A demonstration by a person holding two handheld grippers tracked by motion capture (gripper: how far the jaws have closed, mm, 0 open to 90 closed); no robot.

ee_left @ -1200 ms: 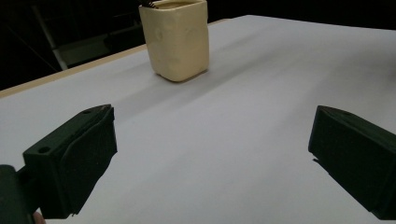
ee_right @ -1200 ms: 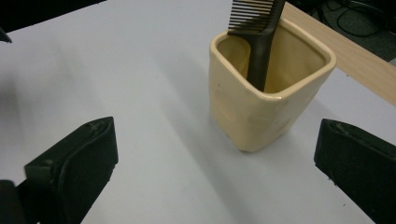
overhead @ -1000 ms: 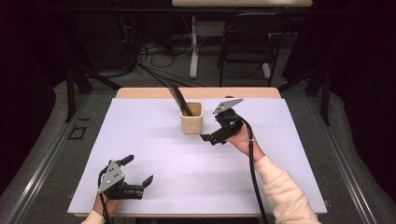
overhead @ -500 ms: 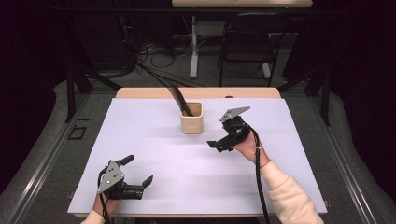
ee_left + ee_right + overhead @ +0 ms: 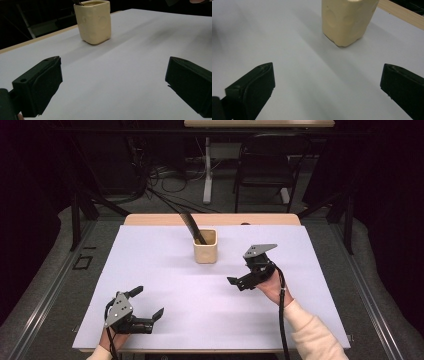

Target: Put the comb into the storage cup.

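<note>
White and smooth, a flat sheet covers the counter (image 5: 165, 270), and a strip of pale wood shows along its far edge. Closest to the person, the left gripper (image 5: 148, 302) sits low near the front edge. It is black with a grey three-cornered plate on top. Its jaws are spread wide and hold nothing. A bit farther in, the right gripper (image 5: 235, 282) is held above the sheet, its jaws wide apart too and empty. Farther still, near the back middle, stands a cream cup (image 5: 205, 246). It is blocky with rounded corners and soft dents in its sides. A dark stick (image 5: 192, 227) leans out of it. No writing can be read anywhere.
</note>
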